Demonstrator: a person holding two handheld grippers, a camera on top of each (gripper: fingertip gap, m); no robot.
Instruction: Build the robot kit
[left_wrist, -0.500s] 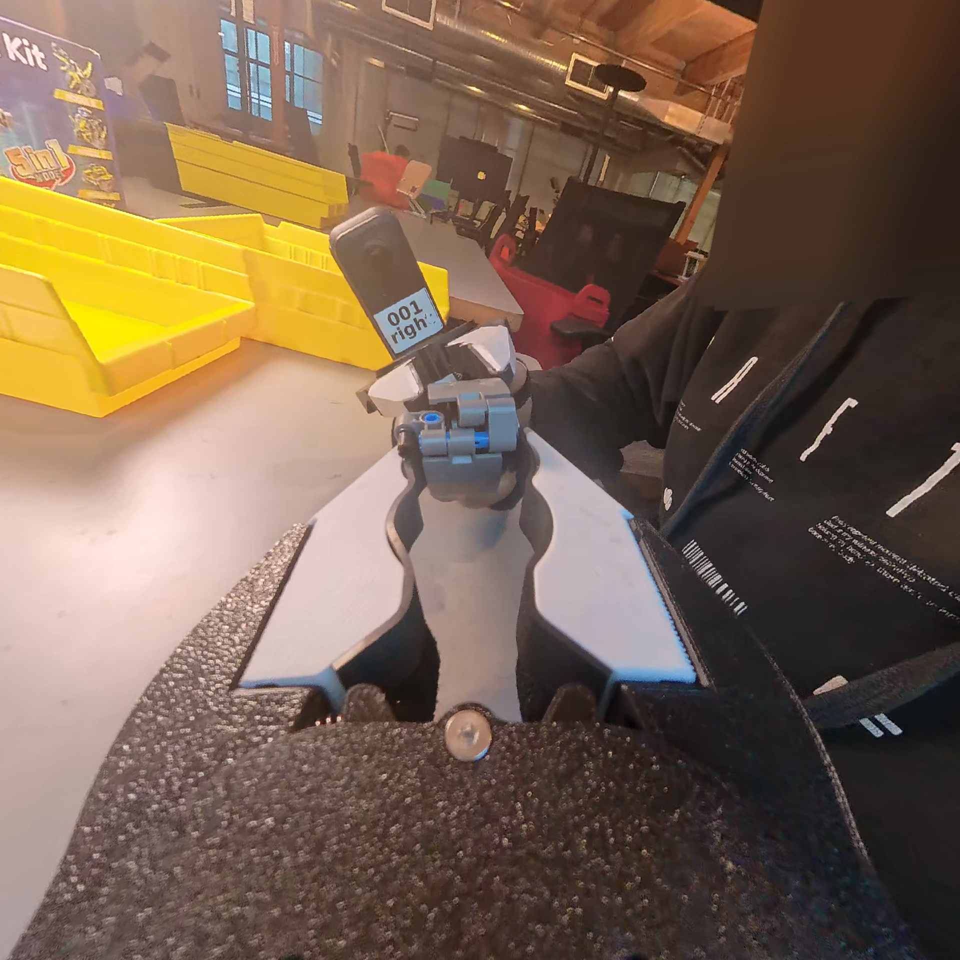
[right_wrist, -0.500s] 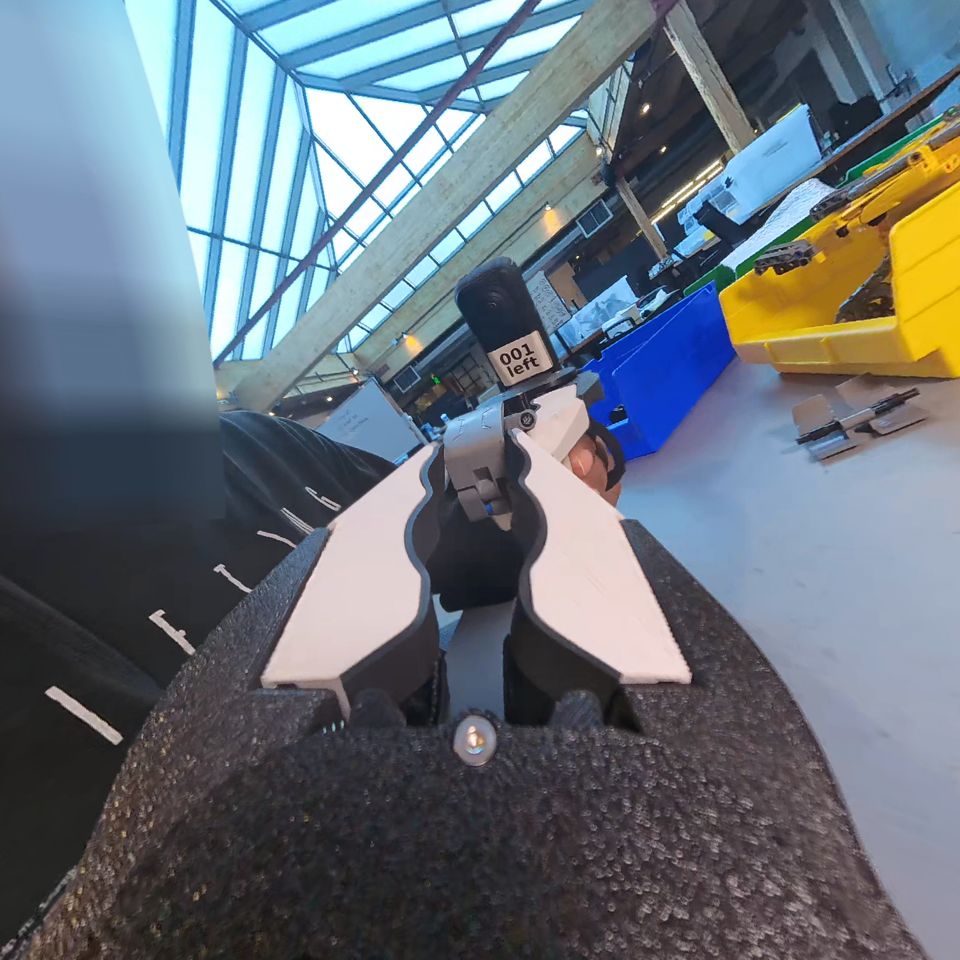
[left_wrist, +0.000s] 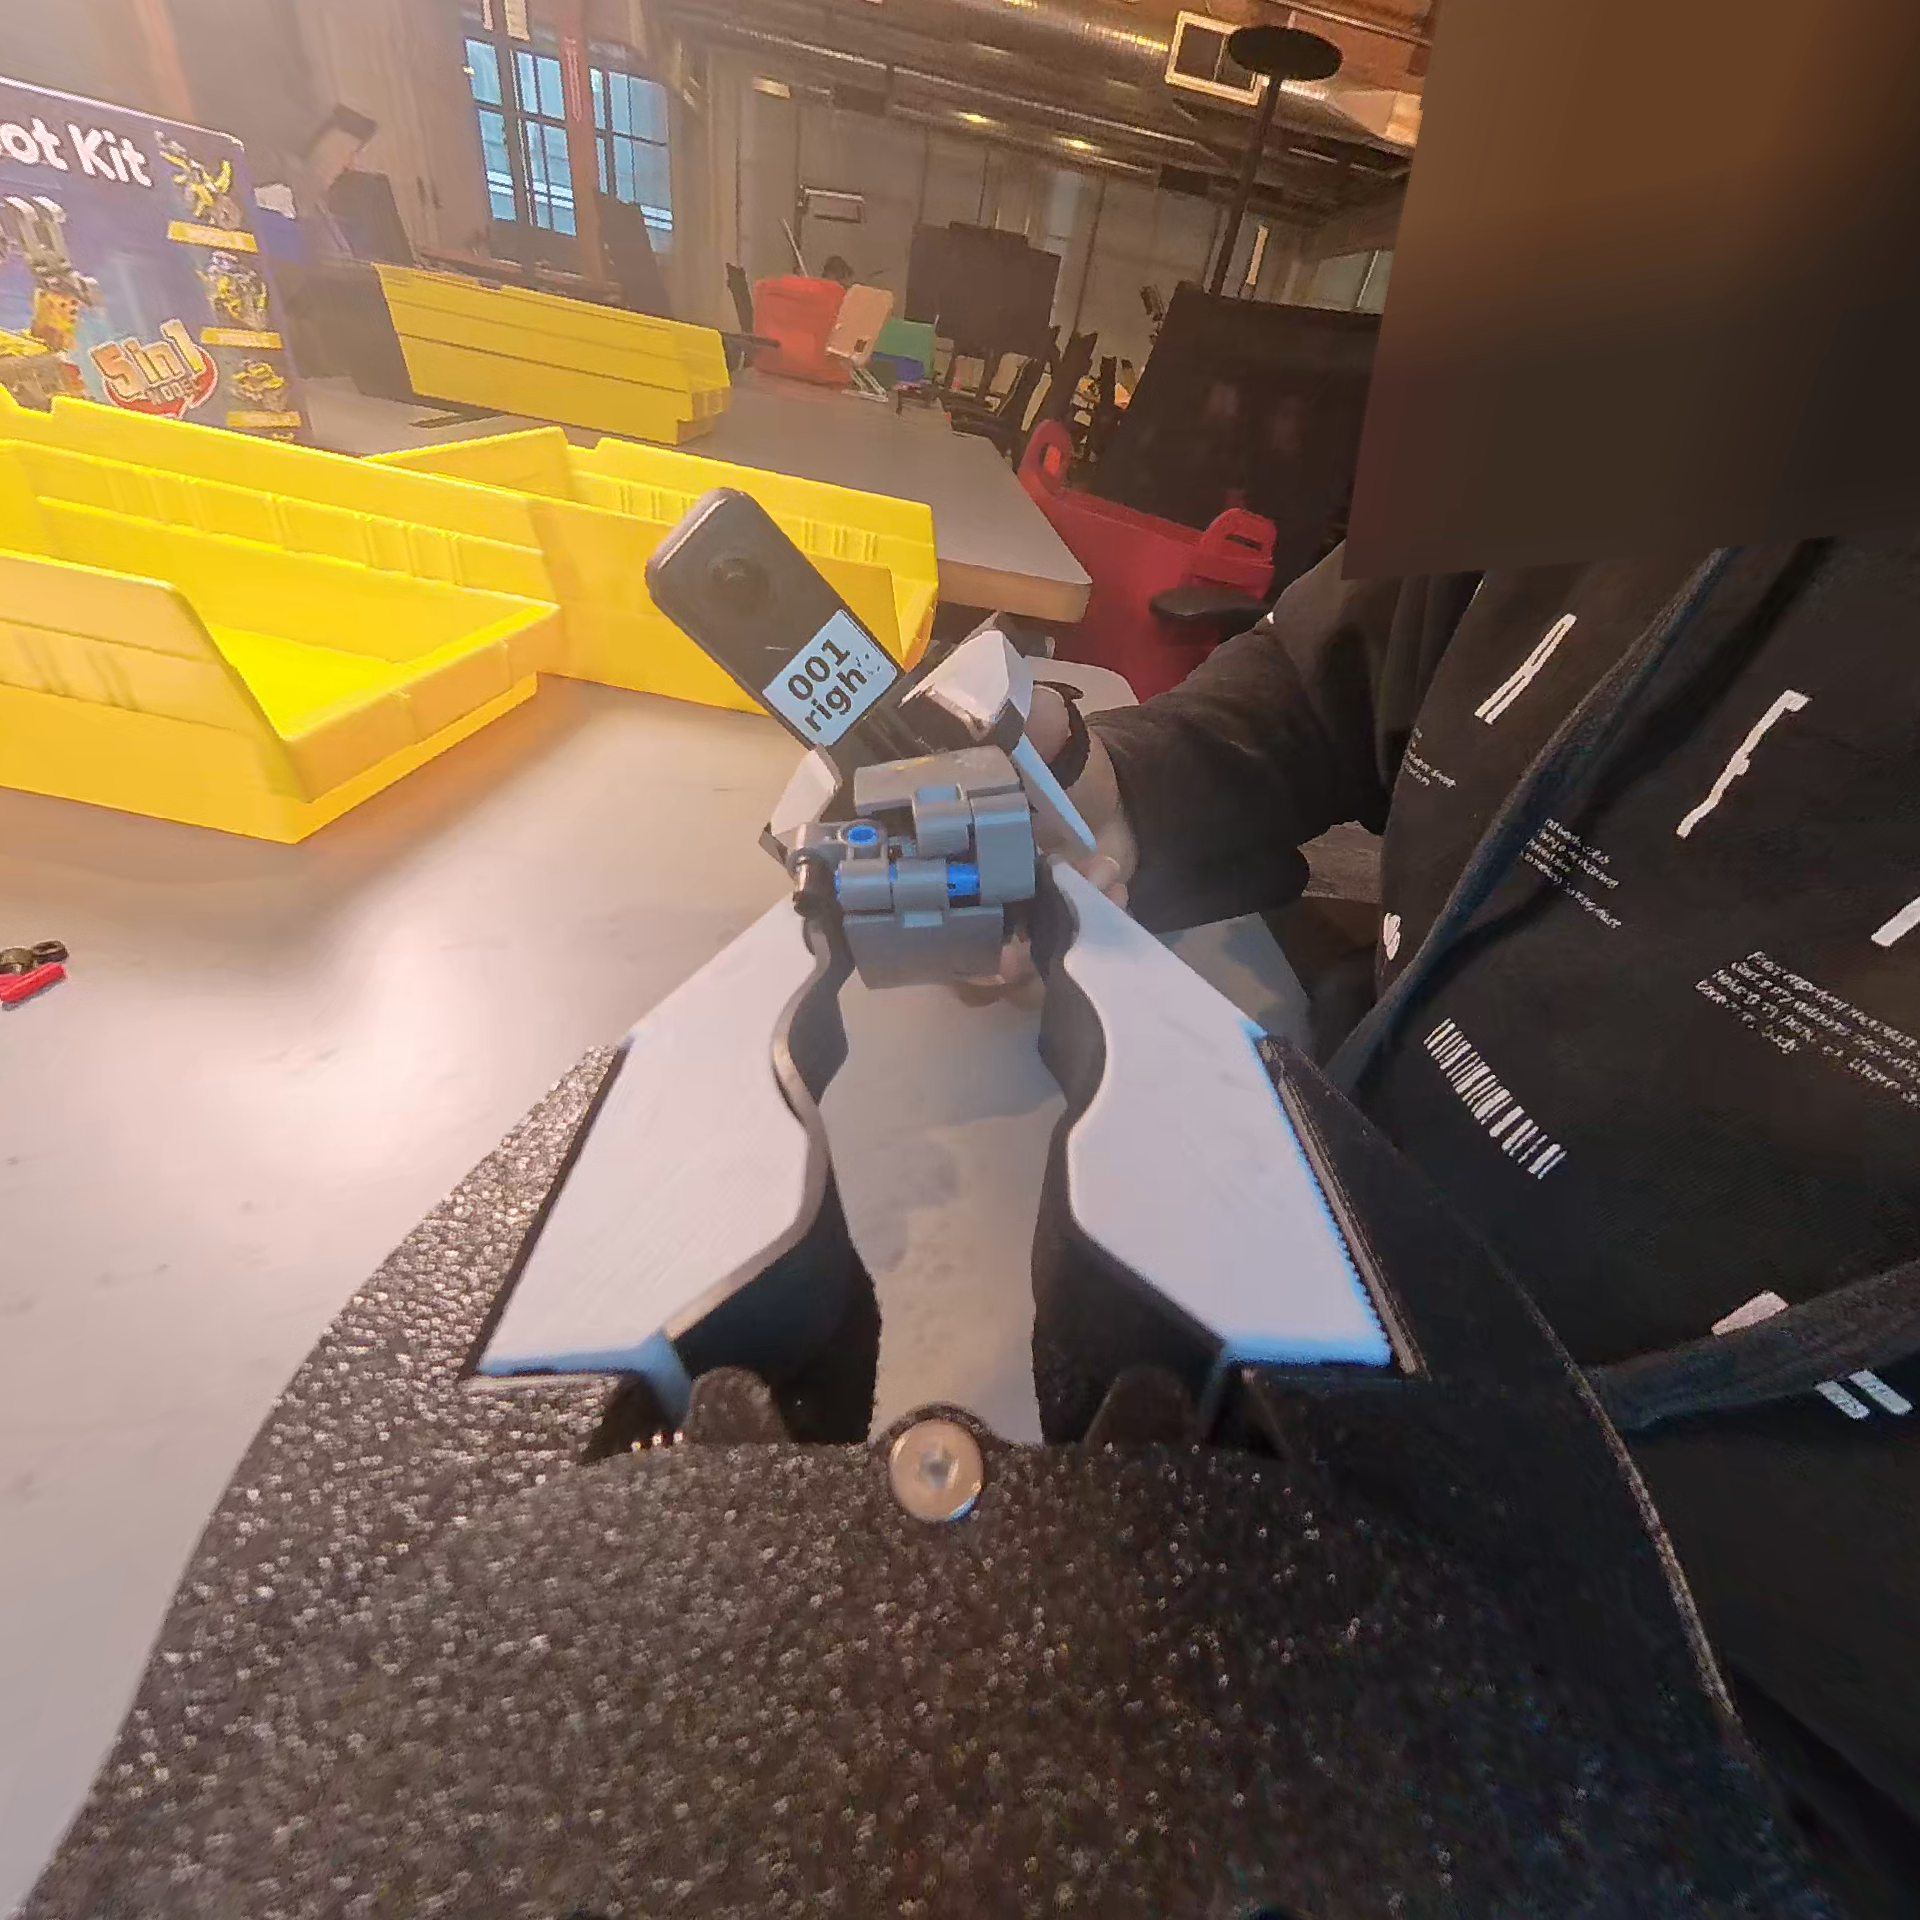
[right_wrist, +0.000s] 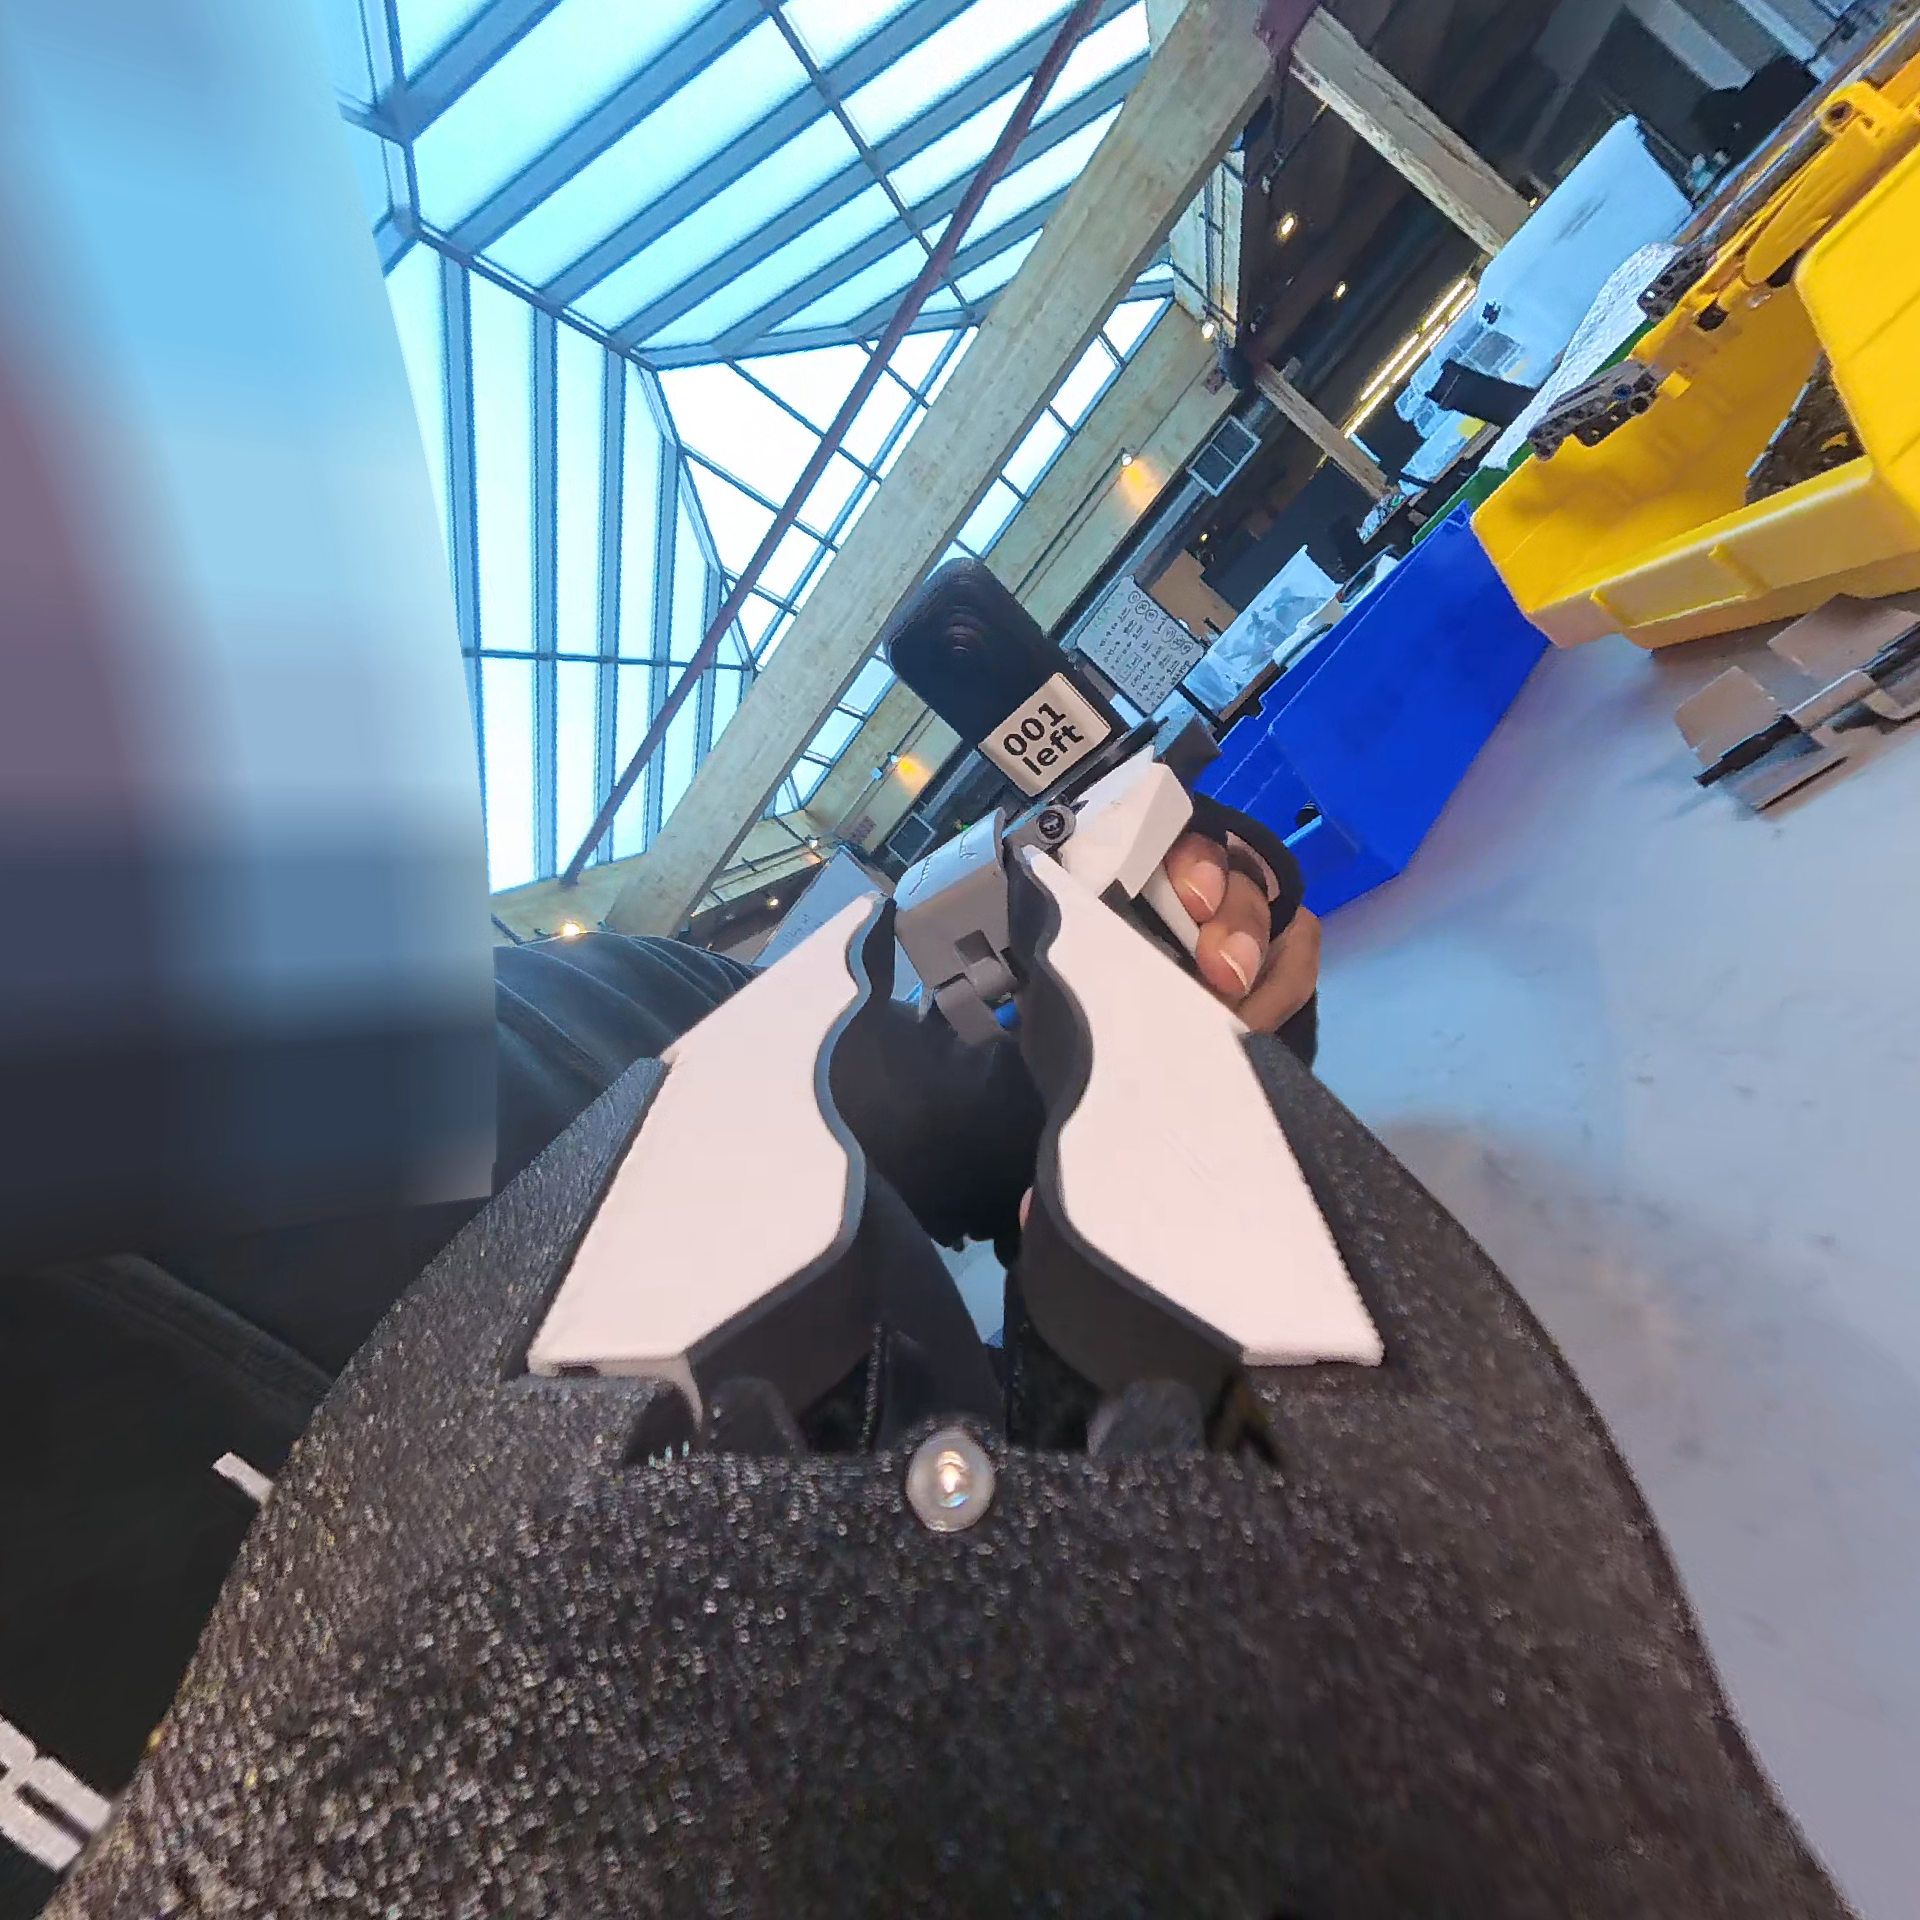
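Above grey table, both grippers clamp one grey block assembly (blue pins).

Left claw and right claw raised tip to tip, facing each other. Both closed on one grey block assembly, gripped from opposite ends. Hand wrapped round left claw's handle.
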